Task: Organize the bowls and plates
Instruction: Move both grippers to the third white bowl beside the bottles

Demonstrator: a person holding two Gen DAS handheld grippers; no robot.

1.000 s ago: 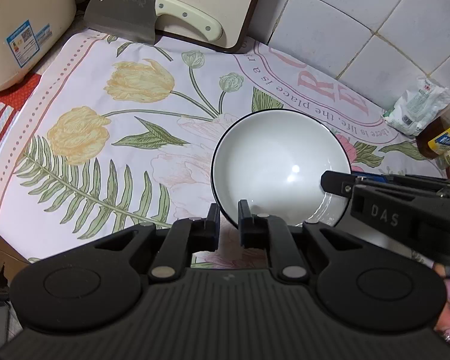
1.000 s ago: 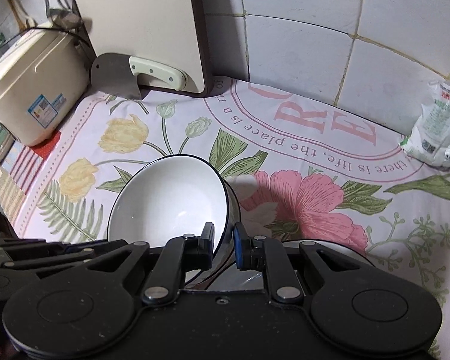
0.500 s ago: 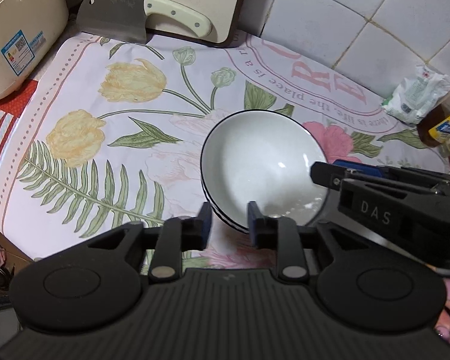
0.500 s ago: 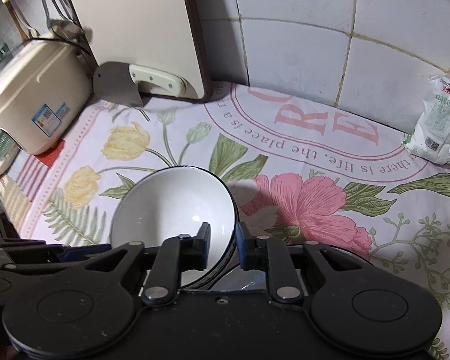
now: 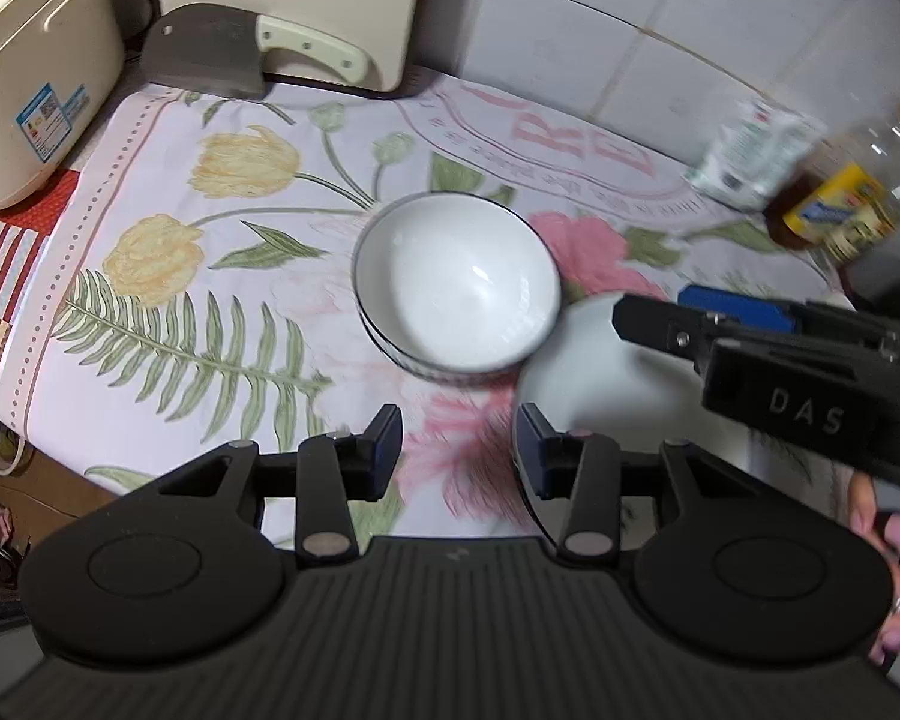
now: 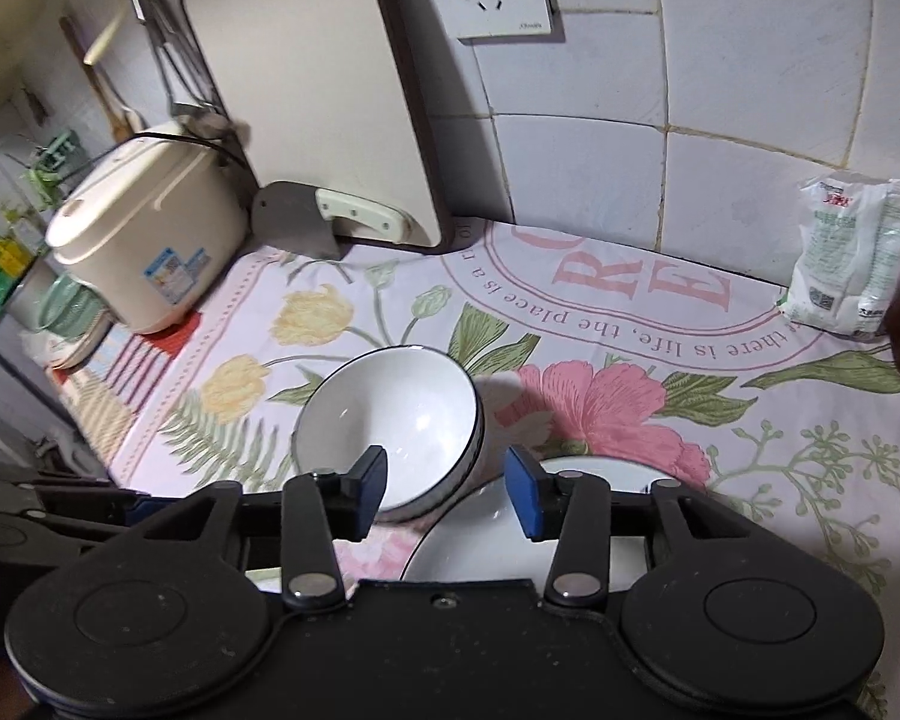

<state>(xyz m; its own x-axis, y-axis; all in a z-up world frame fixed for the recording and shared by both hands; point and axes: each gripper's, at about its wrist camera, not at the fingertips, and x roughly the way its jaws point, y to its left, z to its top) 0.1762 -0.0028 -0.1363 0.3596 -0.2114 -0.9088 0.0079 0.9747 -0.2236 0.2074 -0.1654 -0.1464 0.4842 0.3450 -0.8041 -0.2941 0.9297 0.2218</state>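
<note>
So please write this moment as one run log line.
stage: release | bowl: stacked, on floral cloth, free | left gripper: opening, empty | right gripper: opening, empty | plate: beside bowl

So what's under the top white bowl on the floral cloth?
The bowl sits nested in at least one more dark-rimmed bowl; only that lower rim shows. How many are stacked, and the cloth beneath, stay hidden. Inside, it looks empty.

Dim indoor light, fisheye-warped edges, motion blur.
</note>
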